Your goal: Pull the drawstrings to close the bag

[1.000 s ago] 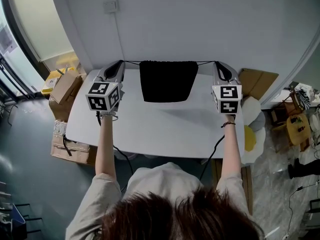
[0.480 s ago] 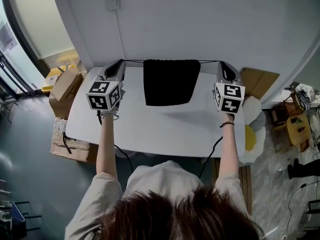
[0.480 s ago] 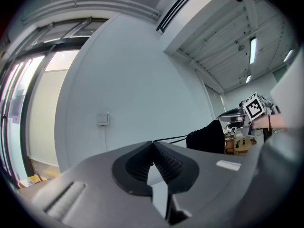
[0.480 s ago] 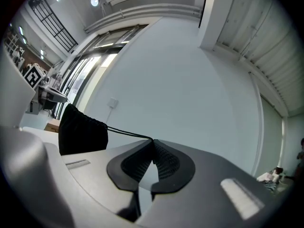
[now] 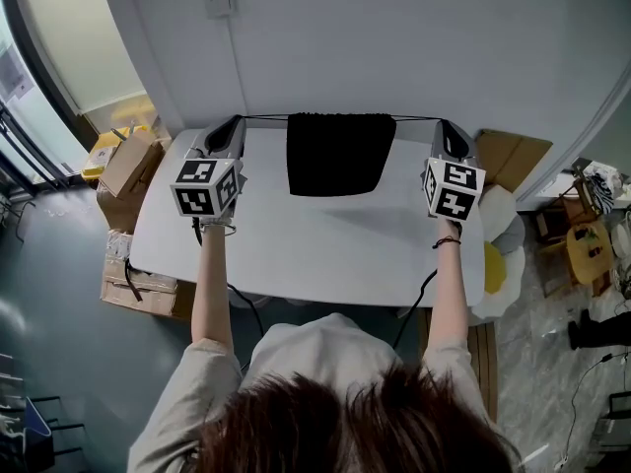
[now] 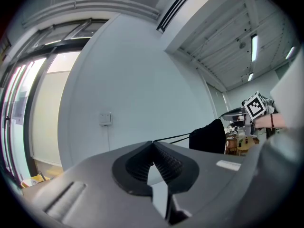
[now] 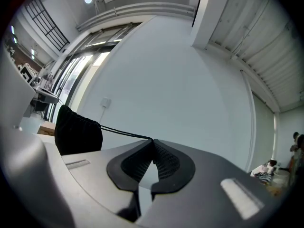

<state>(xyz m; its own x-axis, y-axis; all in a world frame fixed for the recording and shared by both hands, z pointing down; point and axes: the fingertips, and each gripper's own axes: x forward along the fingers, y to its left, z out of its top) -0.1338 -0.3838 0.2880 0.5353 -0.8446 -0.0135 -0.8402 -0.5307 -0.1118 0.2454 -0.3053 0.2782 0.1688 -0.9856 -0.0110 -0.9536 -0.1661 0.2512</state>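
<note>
The bag (image 5: 339,154), black cloth, is hanging from its cords over the far part of the white worktop (image 5: 296,254), midway between the two grippers. The left gripper (image 5: 238,122) is pinching the left drawstring (image 6: 172,138), its fingers (image 6: 167,161) pressing together on the cord; the right gripper (image 5: 441,126) is clamping the right drawstring (image 7: 121,132) likewise. Both cords are stretching taut from the bag's puckered mouth (whether its bottom is touching the worktop, I cannot tell). Cardboard boxes (image 5: 126,170) are sitting on the floor at left.
</note>
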